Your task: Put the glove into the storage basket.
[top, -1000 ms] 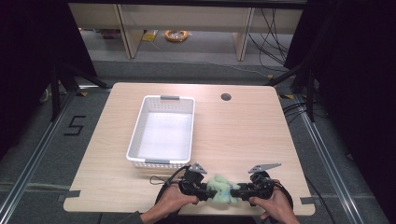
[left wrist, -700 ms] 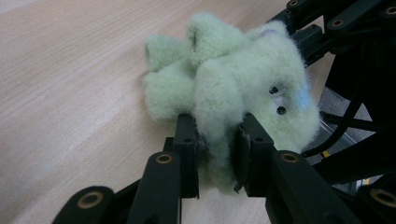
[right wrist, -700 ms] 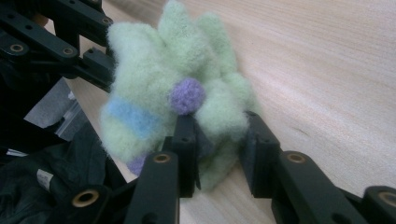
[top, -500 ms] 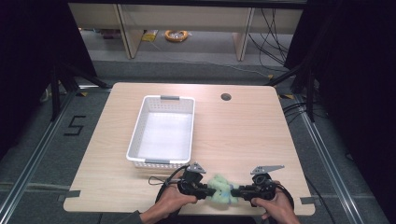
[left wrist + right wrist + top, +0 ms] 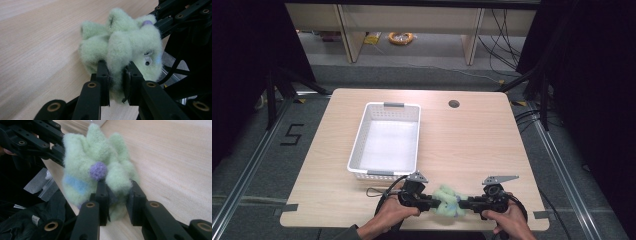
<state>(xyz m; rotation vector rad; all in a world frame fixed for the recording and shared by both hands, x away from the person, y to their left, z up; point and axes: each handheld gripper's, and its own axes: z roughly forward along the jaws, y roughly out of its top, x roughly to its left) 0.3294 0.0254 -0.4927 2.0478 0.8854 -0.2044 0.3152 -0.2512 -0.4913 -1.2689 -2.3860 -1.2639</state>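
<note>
The green fleece toy (image 5: 447, 202) sits at the near edge of the worktop (image 5: 472, 145), bunched up between my two hands, well short of the white basket (image 5: 362, 150). My left gripper (image 5: 432, 202) has just closed its jaws on a fold of the fleece (image 5: 117, 75), and my right gripper (image 5: 462, 204) has just done the same from the other side, pinching a lobe below the purple pompom (image 5: 98, 170); both sets of jaws stand narrow, with plush squeezed between the pads. I judge it light, soft and floppy: it will sag and stretch rather than keep its shape, and there is nothing in it to break. The pile could slip through a shallow pinch, so I would bite deep into a thick fold, not a loose tip.
</note>
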